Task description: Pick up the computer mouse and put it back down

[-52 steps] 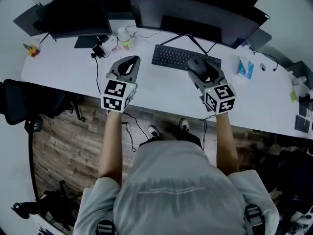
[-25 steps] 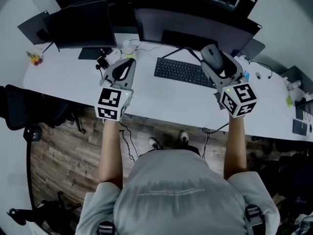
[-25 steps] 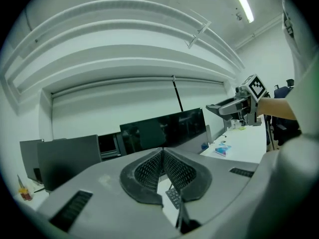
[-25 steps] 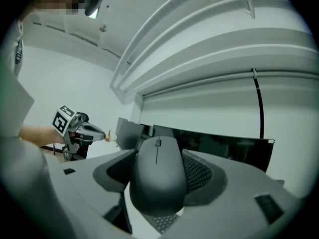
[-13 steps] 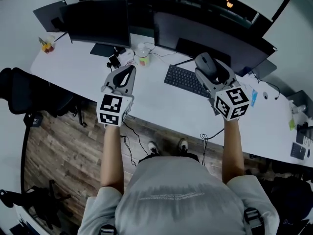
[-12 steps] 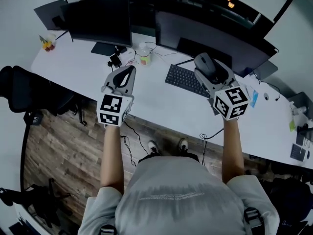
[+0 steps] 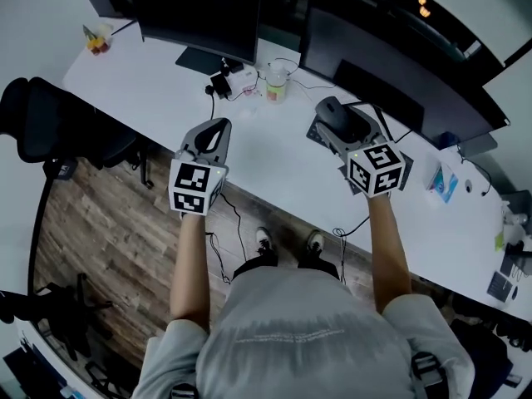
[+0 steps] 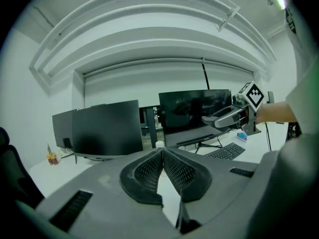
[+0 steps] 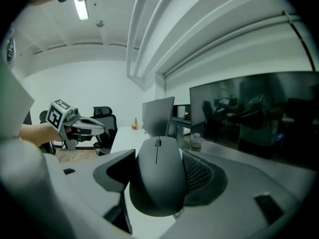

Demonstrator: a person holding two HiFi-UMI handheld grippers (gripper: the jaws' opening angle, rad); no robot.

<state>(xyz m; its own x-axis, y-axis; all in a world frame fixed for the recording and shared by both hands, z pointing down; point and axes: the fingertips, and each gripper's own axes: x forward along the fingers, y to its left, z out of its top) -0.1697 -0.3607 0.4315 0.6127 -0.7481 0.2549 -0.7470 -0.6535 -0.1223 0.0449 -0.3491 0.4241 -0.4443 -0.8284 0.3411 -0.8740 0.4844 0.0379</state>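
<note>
**Computer mouse clamped in the right gripper, off the desk**

The computer mouse [image 9: 158, 176] is smooth, matte dark grey and rounded, with a thin seam and a small wheel along its top. It sits between the ribbed black pads of the right gripper [image 7: 337, 127], whose jaws press on its two sides. It is held above the white desk [image 7: 158, 90], in front of the right monitor [image 7: 391, 65].

The left gripper [image 8: 162, 153] holds nothing. Its two mesh-textured pads meet at the tips, and it hovers over the near edge of the desk.

A small pale cup [image 7: 276, 81] stands at the far side between the two screens; what is in it cannot be told. Another small pot [image 7: 96, 40] at the far left corner holds something yellow and red.

The left monitor [image 7: 199, 11] is a flat black slab on a dark foot, with a tangle of cables [image 7: 229, 86] just beside the foot. The keyboard [image 8: 227, 151] lies mostly behind the right gripper. A black office chair [image 7: 50, 127] stands left of the desk on the wood-plank floor [image 7: 100, 248].
</note>
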